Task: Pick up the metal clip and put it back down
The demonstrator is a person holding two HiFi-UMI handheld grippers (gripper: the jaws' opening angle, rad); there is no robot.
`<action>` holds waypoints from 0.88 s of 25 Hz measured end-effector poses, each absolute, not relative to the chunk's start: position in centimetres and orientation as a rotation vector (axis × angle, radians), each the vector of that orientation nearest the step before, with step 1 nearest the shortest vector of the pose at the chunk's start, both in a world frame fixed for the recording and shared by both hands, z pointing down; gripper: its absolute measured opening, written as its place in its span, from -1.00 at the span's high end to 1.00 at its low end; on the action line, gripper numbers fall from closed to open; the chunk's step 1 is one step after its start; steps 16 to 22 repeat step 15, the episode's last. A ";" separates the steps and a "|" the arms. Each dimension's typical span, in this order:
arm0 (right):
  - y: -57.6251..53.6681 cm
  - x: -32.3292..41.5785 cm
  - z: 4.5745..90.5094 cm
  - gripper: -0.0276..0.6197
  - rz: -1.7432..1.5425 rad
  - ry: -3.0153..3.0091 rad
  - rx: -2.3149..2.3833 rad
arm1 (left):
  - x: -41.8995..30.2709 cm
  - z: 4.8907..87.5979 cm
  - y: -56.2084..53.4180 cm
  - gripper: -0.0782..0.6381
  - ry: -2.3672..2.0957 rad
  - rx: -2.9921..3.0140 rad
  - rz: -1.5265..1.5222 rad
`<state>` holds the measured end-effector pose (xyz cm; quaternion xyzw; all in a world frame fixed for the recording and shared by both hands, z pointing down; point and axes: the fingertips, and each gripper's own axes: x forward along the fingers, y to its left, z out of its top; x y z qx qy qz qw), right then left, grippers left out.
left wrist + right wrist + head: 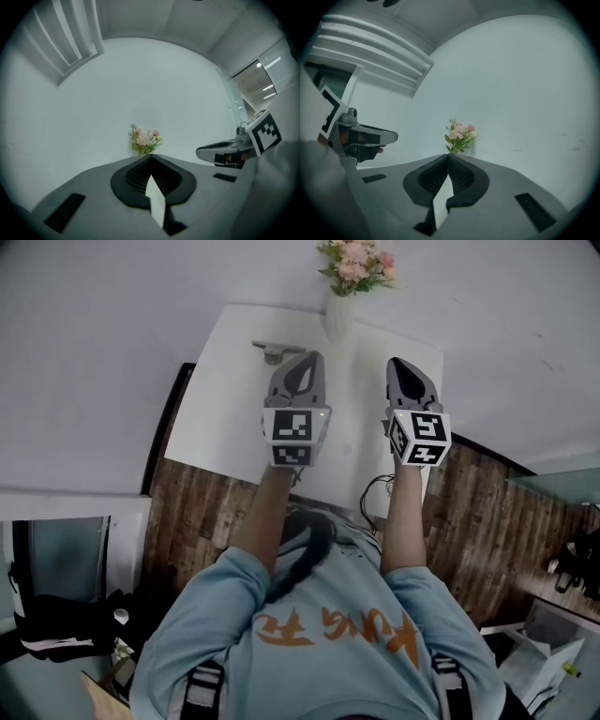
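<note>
The metal clip (272, 352) lies on the white table (220, 413) near its far edge, just left of my left gripper's tip. My left gripper (312, 356) is held level above the table with its jaws shut and nothing between them; the left gripper view shows its tips (151, 156) meeting. My right gripper (396, 363) hovers beside it to the right, also shut and empty (448, 155). Each gripper view shows the other gripper from the side: the right one (220, 152), the left one (370, 137). Neither gripper view shows the clip.
A white vase with pink flowers (354, 268) stands at the table's far edge against the wall, between the two grippers and seen ahead in both gripper views (144, 140) (460, 136). A cable (375, 491) hangs at the near edge. The floor is dark wood (487, 521).
</note>
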<state>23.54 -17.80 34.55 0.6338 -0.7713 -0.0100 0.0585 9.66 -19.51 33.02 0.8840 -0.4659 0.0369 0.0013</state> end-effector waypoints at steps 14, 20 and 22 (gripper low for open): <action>-18.3 25.1 33.8 0.87 -0.026 -2.384 1.940 | 11.2 32.7 -20.5 0.74 -1.471 2.784 0.115; -18.4 25.1 33.8 0.87 -0.026 -2.384 1.939 | 11.2 32.7 -20.6 0.74 -1.474 2.782 0.116; -18.4 25.1 33.8 0.87 -0.026 -2.384 1.939 | 11.2 32.7 -20.6 0.74 -1.474 2.782 0.116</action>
